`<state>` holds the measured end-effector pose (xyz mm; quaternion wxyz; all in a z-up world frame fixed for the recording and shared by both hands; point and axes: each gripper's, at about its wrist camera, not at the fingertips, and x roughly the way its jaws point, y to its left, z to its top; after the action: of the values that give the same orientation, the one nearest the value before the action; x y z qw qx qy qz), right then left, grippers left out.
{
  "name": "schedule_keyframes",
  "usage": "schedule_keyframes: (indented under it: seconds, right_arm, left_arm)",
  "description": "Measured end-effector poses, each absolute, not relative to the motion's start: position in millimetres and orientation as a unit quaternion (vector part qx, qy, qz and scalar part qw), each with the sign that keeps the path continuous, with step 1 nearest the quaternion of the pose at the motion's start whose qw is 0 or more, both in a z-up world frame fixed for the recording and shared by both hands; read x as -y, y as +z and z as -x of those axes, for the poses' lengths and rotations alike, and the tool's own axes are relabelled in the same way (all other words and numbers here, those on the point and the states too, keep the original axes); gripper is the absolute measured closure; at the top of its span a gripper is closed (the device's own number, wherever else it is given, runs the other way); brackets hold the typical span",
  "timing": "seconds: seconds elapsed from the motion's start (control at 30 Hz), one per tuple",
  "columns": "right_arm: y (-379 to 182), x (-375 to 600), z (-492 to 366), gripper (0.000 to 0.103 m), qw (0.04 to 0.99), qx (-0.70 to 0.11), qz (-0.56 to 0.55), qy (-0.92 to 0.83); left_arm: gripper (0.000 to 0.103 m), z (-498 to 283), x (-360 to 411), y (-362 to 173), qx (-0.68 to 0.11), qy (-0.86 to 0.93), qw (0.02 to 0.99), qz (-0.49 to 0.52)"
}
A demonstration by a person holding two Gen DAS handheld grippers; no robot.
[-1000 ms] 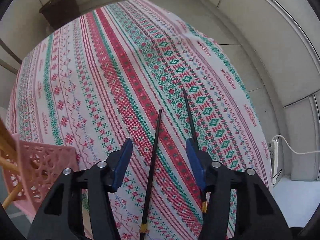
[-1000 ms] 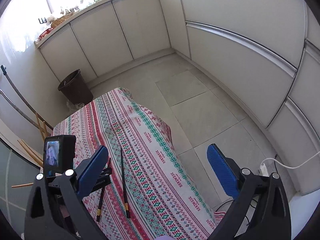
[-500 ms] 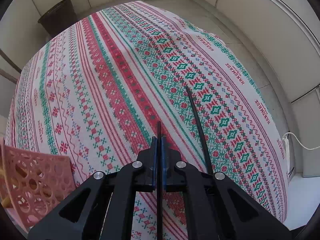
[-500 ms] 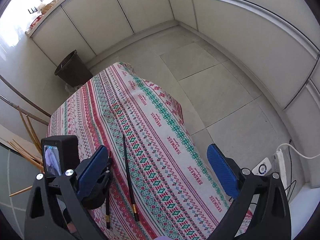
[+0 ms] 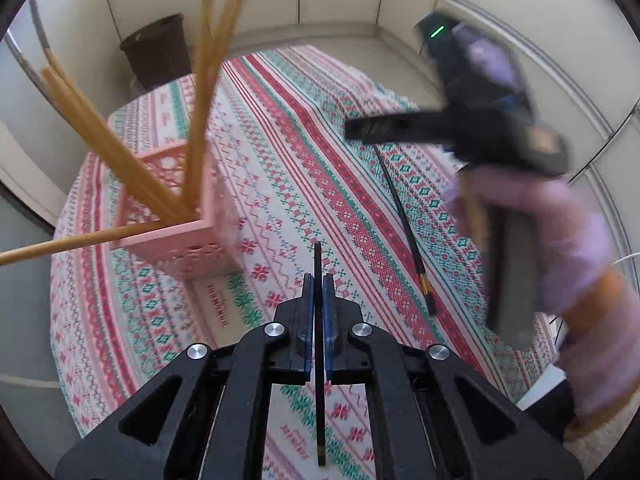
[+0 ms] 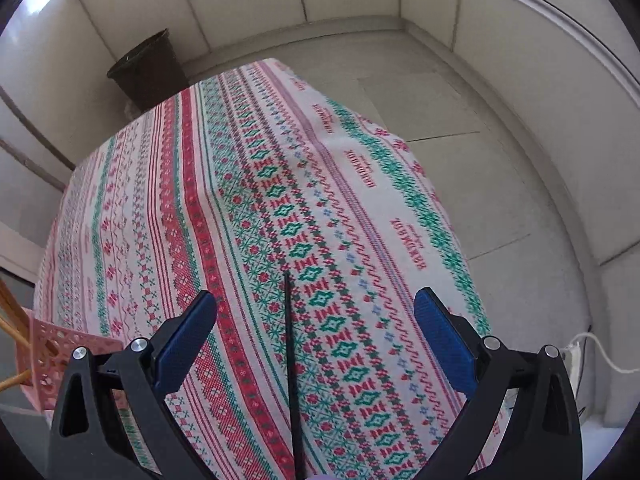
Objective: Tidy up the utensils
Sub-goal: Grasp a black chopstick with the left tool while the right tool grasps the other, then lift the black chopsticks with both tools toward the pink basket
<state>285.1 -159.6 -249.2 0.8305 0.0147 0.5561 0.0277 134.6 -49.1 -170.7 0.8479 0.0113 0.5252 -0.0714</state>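
My left gripper [image 5: 317, 280] is shut on a black chopstick [image 5: 318, 256] and holds it above the patterned tablecloth [image 5: 280, 184], to the right of a pink lattice basket [image 5: 188, 236] that holds several wooden chopsticks [image 5: 120, 160]. A second black chopstick [image 5: 404, 224] lies on the cloth to the right. My right gripper [image 6: 316, 308] is open low over the cloth, with that chopstick [image 6: 292, 360] lying between its fingers. The right gripper also shows blurred in the left wrist view [image 5: 472, 128].
A dark waste bin [image 5: 156, 52] stands on the floor beyond the table's far end. White cabinet walls ring the room. A power strip and cable [image 6: 580, 352] lie on the floor at the right. The basket corner [image 6: 60, 352] shows at the right wrist view's lower left.
My left gripper has lifted the black chopstick off the cloth and swung left toward the pink basket. My right gripper has come down over the second chopstick, still open.
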Motion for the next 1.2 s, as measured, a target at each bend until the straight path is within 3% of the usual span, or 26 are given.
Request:
schedule_keyframes:
  seconds: [0.03, 0.07, 0.1, 0.13, 0.23, 0.37, 0.63, 1.2]
  right_arm:
    - [-257.5, 151.8, -285.3, 0.027, 0.825, -0.564, 0.006, 0.028]
    - [-266.3, 147.8, -285.3, 0.049, 0.815, -0.578, 0.015, 0.03]
    - [-267.1, 144.9, -283.0, 0.049, 0.824, -0.566, 0.02, 0.029]
    - [-268.2, 142.9, -283.1, 0.059, 0.822, -0.567, 0.023, 0.034]
    - [-267.3, 145.4, -284.7, 0.067, 0.823, -0.566, 0.007, 0.041]
    - [-268.3, 164.2, -291.3, 0.098, 0.817, -0.572, -0.042, 0.061]
    - [-254.8, 182.4, -289.3, 0.099, 0.806, -0.573, -0.121, 0.084]
    - [-91.9, 207.1, -181.6, 0.099, 0.882, -0.427, -0.122, 0.159]
  left_arm:
    - [0.1, -131.0, 44.8, -164.8, -0.517, -0.074, 0.853, -0.008]
    - [0.1, -130.5, 44.1, -161.0, -0.512, -0.075, 0.856, -0.004]
    - [0.1, -130.0, 41.9, -157.3, -0.507, -0.077, 0.859, -0.002]
    - [0.1, -129.7, 40.4, -155.6, -0.505, -0.08, 0.86, -0.001]
    - [0.1, -125.9, 41.1, -153.8, -0.501, -0.084, 0.861, 0.0]
    - [0.1, -124.9, 39.6, -147.8, -0.5, -0.086, 0.862, 0.005]
    - [0.1, -112.1, 29.7, -132.8, -0.485, -0.084, 0.87, 0.019]
    - [0.099, -80.4, 10.7, -61.5, -0.371, -0.076, 0.923, 0.06]
